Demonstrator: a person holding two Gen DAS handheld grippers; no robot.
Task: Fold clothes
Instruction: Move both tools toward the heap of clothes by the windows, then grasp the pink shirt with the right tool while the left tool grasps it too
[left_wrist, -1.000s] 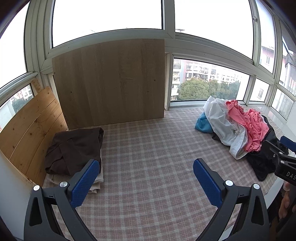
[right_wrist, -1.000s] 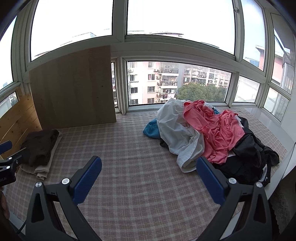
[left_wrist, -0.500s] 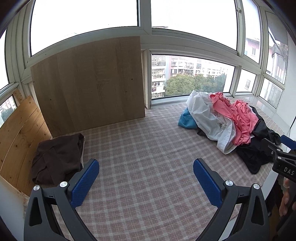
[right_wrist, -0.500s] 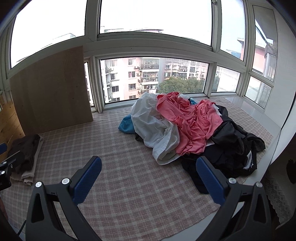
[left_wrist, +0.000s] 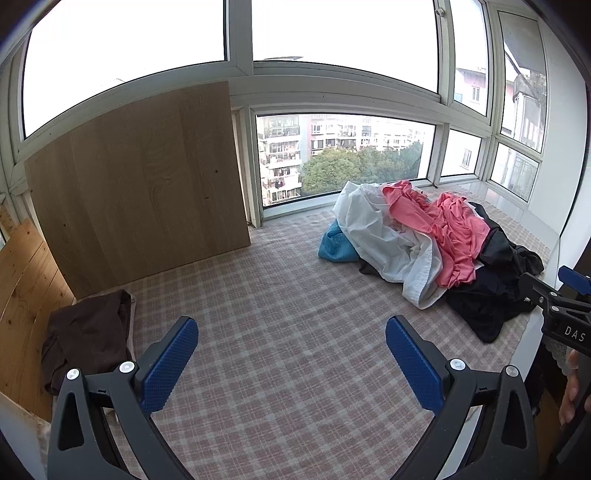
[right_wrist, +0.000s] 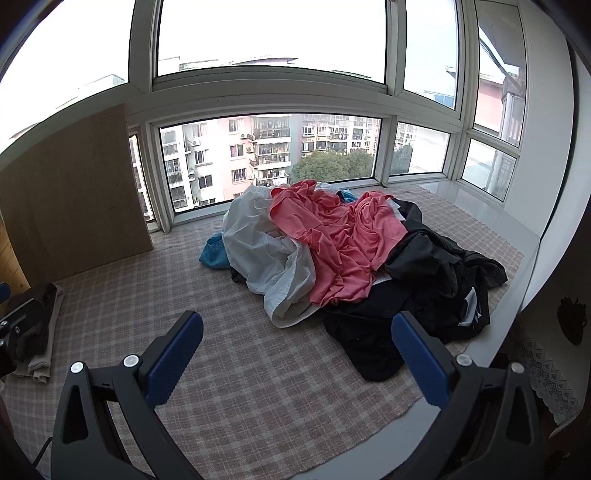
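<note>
Left gripper (left_wrist: 291, 354) and right gripper (right_wrist: 297, 349): both spread wide, empty, above the checked cloth (left_wrist: 280, 295). Over the last second both views have swung right, from the folded stack (left_wrist: 86, 336) toward the unfolded pile (right_wrist: 343, 254), which now lies just ahead; likely selecting the next garment.

unfolded pile (right_wrist: 332, 258): white, coral, black, blue garments heaped, ahead-right of both tongs | folded stack (left_wrist: 88, 332): brown on beige, flat, far left of tongs
</note>
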